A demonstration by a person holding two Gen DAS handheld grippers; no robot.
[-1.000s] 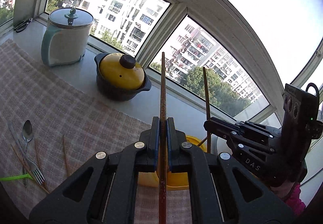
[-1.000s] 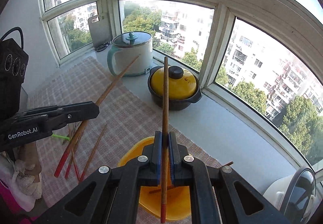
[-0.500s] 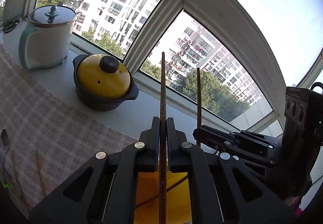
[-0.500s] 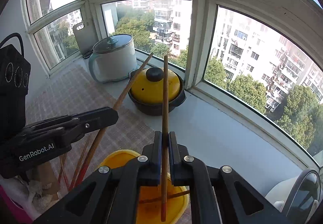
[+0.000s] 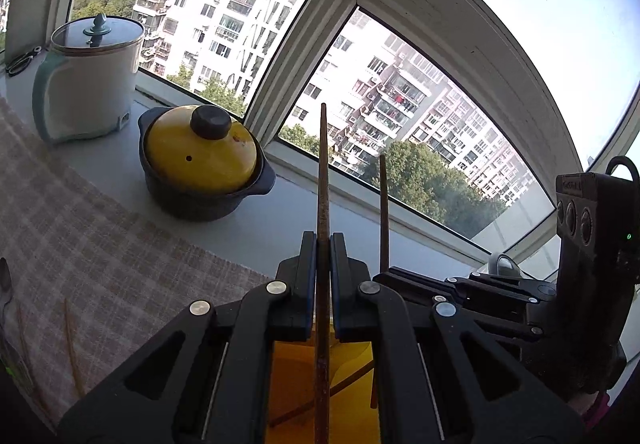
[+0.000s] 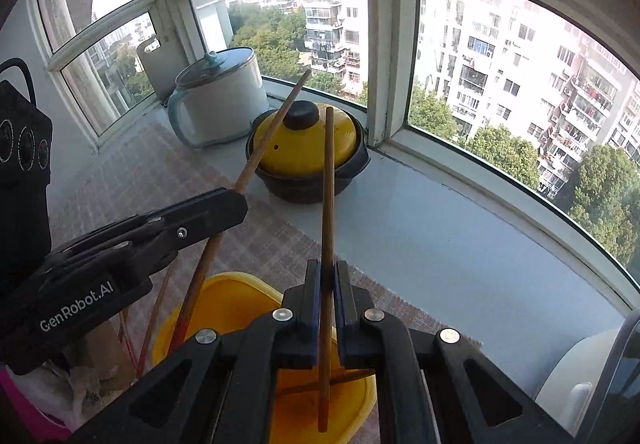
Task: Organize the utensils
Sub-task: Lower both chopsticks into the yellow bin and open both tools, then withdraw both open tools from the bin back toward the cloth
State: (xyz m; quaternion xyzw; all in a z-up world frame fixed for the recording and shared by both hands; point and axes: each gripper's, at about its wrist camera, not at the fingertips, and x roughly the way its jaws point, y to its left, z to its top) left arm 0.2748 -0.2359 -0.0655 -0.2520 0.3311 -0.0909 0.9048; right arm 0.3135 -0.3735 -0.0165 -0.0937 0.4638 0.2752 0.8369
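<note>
Chopstick (image 5: 322, 180) pinched upright between the pressed-together fingers of the left gripper (image 5: 322, 264), lower centre of frame, over a yellow container (image 5: 288, 384). Second chopstick (image 6: 328, 180) clamped likewise in the right gripper (image 6: 327, 284), red tip down inside that yellow container. Yellow-lidded pot (image 6: 306, 148) and white kettle (image 6: 220, 100) upper left on the windowsill (image 6: 440, 228); loose chopsticks (image 5: 72, 348) lower left on checked cloth (image 5: 100, 244).

A pale grey counter (image 6: 420, 228) runs under the windows. On it lie a checked cloth (image 5: 92, 244), a white lidded cooker (image 5: 86, 78) and a dark pot with a yellow lid (image 5: 200, 164). A yellow tub (image 6: 240, 296) sits on the cloth.
</note>
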